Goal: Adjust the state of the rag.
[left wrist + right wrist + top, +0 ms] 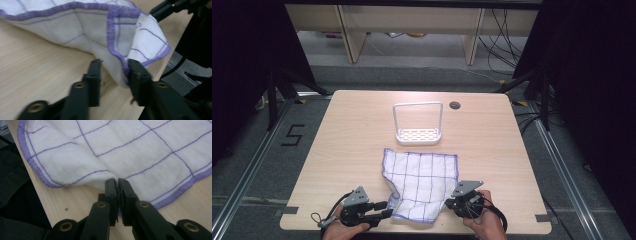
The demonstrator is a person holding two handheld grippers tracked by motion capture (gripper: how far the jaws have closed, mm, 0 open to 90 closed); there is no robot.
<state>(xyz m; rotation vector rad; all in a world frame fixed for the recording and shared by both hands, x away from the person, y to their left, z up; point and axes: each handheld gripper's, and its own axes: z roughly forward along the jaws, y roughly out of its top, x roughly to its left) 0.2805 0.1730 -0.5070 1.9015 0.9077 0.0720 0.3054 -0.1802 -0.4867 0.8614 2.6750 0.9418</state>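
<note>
A white cloth [423, 184] with purple grid lines and purple hem lies on the pale wood worktop [352, 135] between the two claws, its near edge rumpled and partly lifted. The left claw [113, 68] has its jaws apart, with a raised fold of the cloth's hemmed corner hanging between them and touching the inner face of one jaw, while the right claw [117, 185] has its jaws pressed together, pinching the cloth's edge. Beyond both claws, past the cloth's far edge, a small white rack [418, 131] with a tall hoop handle stands on the worktop.
</note>
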